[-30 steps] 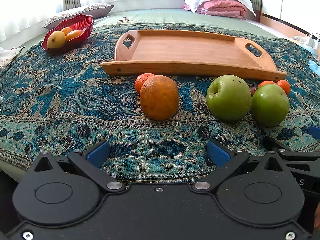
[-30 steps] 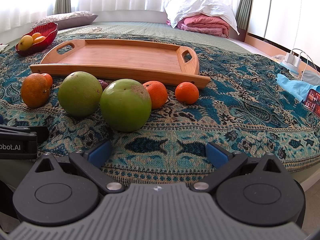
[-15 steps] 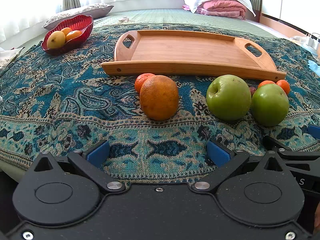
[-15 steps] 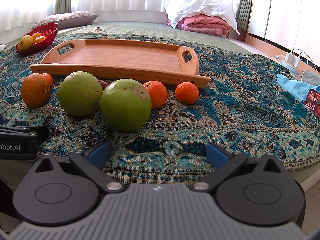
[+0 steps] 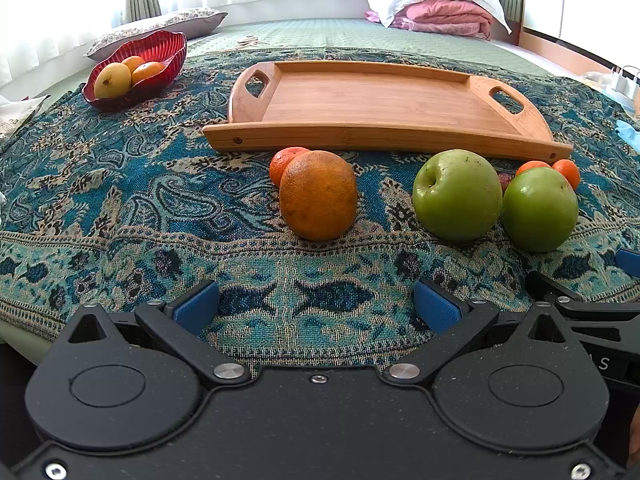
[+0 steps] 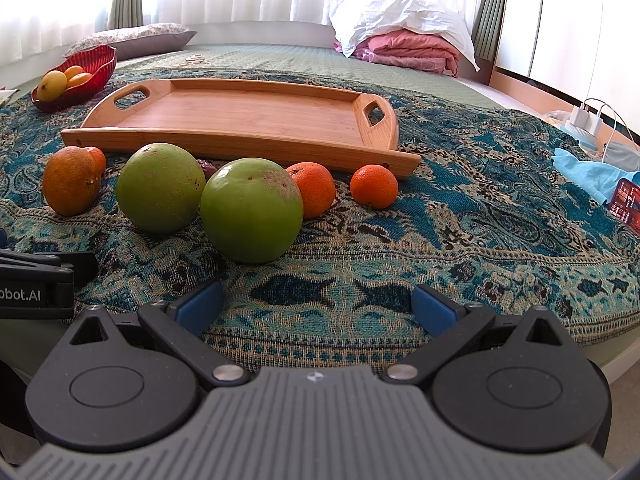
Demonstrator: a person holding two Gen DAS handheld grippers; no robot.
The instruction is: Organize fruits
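Note:
An empty wooden tray (image 5: 380, 98) (image 6: 240, 114) lies on the patterned cloth. In front of it sit a large orange (image 5: 318, 195) (image 6: 71, 181), a small mandarin behind it (image 5: 282, 160), two green apples (image 5: 457, 195) (image 5: 539, 209) (image 6: 160, 188) (image 6: 251, 210), and two more mandarins (image 6: 314, 189) (image 6: 374, 186). My left gripper (image 5: 316, 308) is open and empty, low at the cloth's near edge, in front of the orange. My right gripper (image 6: 318, 306) is open and empty, just right of the nearer apple.
A red bowl (image 5: 160, 50) (image 6: 96, 62) with yellow and orange fruit stands at the back left. Pillows and folded bedding (image 6: 404, 36) lie behind. A blue cloth and a phone (image 6: 624, 202) lie at the right; chargers (image 6: 586, 118) beyond.

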